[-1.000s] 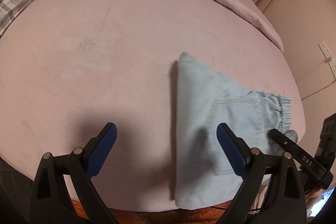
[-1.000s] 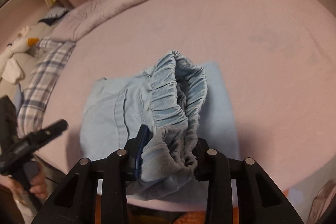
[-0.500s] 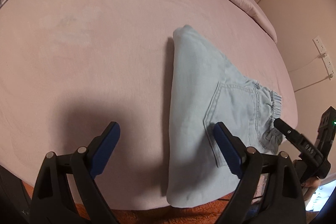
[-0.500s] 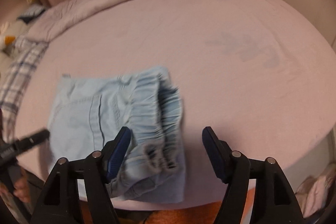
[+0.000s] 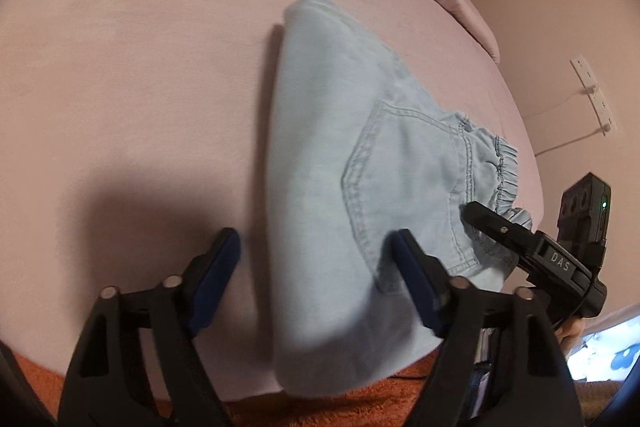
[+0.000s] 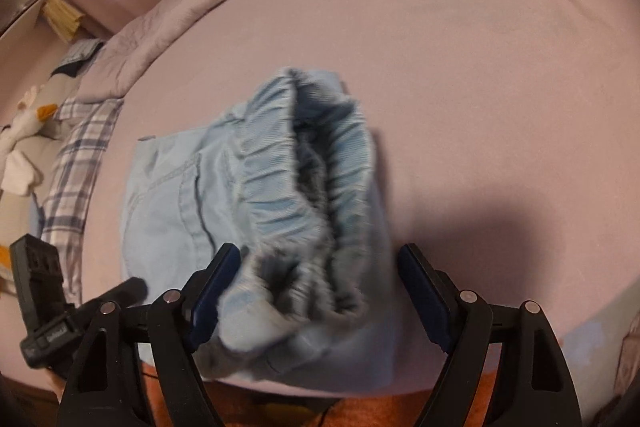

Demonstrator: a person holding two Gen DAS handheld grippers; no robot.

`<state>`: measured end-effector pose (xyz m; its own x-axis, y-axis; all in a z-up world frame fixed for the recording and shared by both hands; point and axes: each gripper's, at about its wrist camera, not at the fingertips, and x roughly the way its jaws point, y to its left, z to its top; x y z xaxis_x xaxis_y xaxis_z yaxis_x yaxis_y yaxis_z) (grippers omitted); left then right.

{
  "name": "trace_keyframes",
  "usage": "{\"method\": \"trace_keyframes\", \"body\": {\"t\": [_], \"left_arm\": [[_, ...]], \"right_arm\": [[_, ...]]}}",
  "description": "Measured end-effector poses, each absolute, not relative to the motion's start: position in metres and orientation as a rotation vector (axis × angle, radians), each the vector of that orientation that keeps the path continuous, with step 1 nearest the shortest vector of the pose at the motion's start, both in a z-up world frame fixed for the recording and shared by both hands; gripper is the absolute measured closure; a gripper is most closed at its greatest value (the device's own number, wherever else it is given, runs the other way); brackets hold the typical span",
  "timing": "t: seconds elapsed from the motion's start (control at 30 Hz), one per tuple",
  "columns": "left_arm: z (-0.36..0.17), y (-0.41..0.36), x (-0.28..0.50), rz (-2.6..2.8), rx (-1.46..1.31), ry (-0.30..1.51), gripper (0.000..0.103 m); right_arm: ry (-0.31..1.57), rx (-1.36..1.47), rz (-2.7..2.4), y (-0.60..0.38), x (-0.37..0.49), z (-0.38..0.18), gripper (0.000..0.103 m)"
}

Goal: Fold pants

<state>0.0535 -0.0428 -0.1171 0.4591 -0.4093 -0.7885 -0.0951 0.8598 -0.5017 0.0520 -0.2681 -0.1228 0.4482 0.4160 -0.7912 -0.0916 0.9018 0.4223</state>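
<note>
Right wrist view: folded pale-blue pants [image 6: 256,211], waistband bunched; right jaws apart, left closing.

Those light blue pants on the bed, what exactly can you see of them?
The pants look like soft, pale blue denim, folded into a compact stack lying on the pink bedspread. A stitched back pocket faces up, and the gathered elastic waistband bulges open toward the right gripper, whose open jaws straddle it without pinching. The left gripper straddles the folded edge, its jaws closing, one finger over the cloth.
</note>
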Motion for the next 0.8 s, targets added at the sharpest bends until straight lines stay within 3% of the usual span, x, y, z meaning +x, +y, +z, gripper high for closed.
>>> {"method": "trace_keyframes", "body": {"t": [0.03, 0.07, 0.13, 0.27, 0.4, 0.8], "left_arm": [[-0.117, -0.046, 0.056, -0.225, -0.524, 1.086, 0.056], [-0.117, -0.049, 0.059, -0.232, -0.533, 1.092, 0.058], [-0.116, -0.05, 0.061, -0.215, -0.529, 1.101, 0.064], [-0.103, -0.05, 0.062, -0.218, -0.508, 1.09, 0.076], [-0.077, -0.048, 0.062, -0.2, -0.445, 1.033, 0.077], [-0.038, -0.018, 0.082, -0.097, -0.321, 0.879, 0.076]], "right_arm": [[1.06, 0.337, 0.334, -0.264, 0.055, -0.121, 0.026], [1.053, 0.312, 0.35, -0.258, 0.056, -0.121, 0.028], [1.046, 0.277, 0.368, -0.25, 0.059, -0.12, 0.051], [1.034, 0.275, 0.368, -0.242, 0.059, -0.111, 0.065], [0.995, 0.245, 0.377, -0.236, 0.058, -0.093, 0.071], [0.855, 0.201, 0.417, -0.202, 0.091, -0.045, 0.071]]}}
